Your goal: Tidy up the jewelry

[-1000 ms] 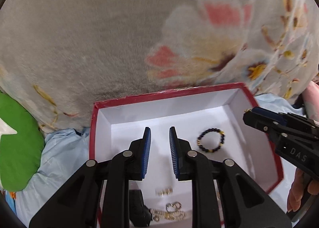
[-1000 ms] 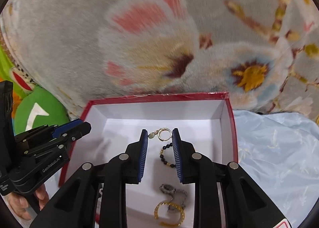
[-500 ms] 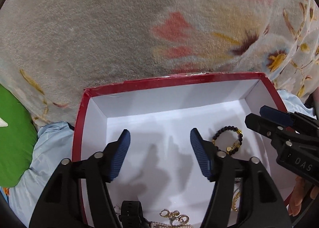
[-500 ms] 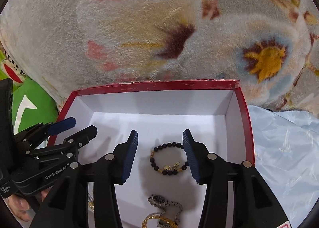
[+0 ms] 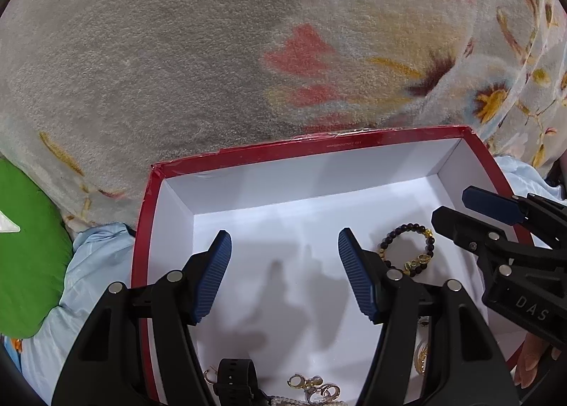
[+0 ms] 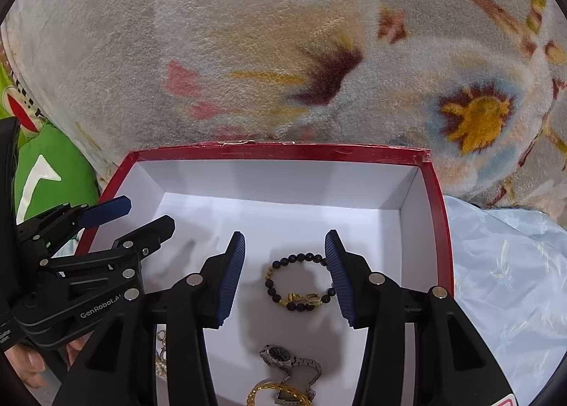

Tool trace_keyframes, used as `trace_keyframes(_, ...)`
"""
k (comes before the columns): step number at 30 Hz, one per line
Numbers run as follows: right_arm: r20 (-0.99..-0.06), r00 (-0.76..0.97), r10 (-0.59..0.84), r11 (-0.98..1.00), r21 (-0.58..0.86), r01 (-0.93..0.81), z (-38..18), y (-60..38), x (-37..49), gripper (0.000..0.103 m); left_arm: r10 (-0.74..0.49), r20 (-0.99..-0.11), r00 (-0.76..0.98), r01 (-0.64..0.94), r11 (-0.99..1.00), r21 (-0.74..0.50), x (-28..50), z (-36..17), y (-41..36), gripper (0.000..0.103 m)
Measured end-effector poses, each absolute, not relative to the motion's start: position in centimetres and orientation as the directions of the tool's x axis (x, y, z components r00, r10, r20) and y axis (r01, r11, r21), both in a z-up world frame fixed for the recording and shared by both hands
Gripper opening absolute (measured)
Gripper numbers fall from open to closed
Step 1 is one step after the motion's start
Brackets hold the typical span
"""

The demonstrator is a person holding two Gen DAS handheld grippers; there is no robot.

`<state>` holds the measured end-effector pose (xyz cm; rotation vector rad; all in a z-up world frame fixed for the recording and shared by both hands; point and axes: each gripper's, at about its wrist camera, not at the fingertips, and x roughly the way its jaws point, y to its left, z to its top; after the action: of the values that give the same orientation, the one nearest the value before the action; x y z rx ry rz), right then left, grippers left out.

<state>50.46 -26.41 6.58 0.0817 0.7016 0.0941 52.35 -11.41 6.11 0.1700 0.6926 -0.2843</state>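
Note:
A red box with a white inside (image 5: 319, 147) (image 6: 283, 150) lies on a floral blanket. A black and gold bead bracelet (image 6: 299, 282) (image 5: 407, 250) lies on the box floor. My right gripper (image 6: 285, 264) is open and empty above the box, its fingers either side of the bracelet. My left gripper (image 5: 285, 264) is open and empty over the bare left part of the box floor. A silver watch (image 6: 288, 360) and a gold bracelet (image 6: 276, 393) lie nearer me. A black watch (image 5: 235, 383) and gold earrings (image 5: 313, 386) lie at the box's near edge.
A floral fleece blanket (image 5: 248, 51) fills the background. A green cushion (image 5: 24, 253) lies to the left. Light blue cloth (image 6: 506, 285) lies right of the box. Each gripper shows in the other's view: the right one (image 5: 457, 211), the left one (image 6: 145, 214).
Both grippers opened wide. The right gripper let go of the bead bracelet, which now lies on the box floor. Both views came closer to the box.

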Motion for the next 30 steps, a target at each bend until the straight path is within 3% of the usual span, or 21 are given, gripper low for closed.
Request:
trace_keyframes(9, -0.644, 0.759, 0.094, 0.995, 0.087, -0.049, 6.4, -26.2, 50.5, 0.059, -0.182, -0.647, 0.741, 0.297, 0.952, 0.073, 52.2, 6.0, -11.4, 0.061)
trace_keyframes(14, -0.622, 0.78, 0.06, 0.995, 0.097, 0.001, 6.7, -26.9, 49.5, 0.066, -0.124, -0.617, 0.777, 0.215, 0.974, 0.075, 51.3, 6.5, -10.3, 0.088)
trace_keyframes(19, -0.596, 0.803, -0.007, 0.993, 0.092, 0.077, 8.2, -28.0, 45.9, 0.075, -0.034, -0.577, 0.816, 0.132, 0.983, 0.128, 48.3, 7.8, -8.9, 0.089)
trace_keyframes(22, -0.577, 0.811, -0.098, 0.99, 0.029, 0.14, 9.1, -28.3, 42.2, 0.086, 0.004, -0.556, 0.831, 0.09, 0.986, 0.142, 45.2, 9.3, -8.2, 0.096)
trace_keyframes(26, -0.543, 0.819, -0.184, 0.977, -0.011, 0.212, 9.8, -28.4, 37.8, 0.087, 0.014, -0.604, 0.797, 0.066, 0.992, 0.11, 42.1, 10.0, -7.3, 0.098)
trace_keyframes(30, -0.563, 0.803, -0.197, 0.964, 0.038, 0.264, 9.8, -29.0, 35.1, 0.087, 0.001, -0.653, 0.757, 0.03, 0.999, 0.037, 39.9, 9.1, -6.1, 0.098)
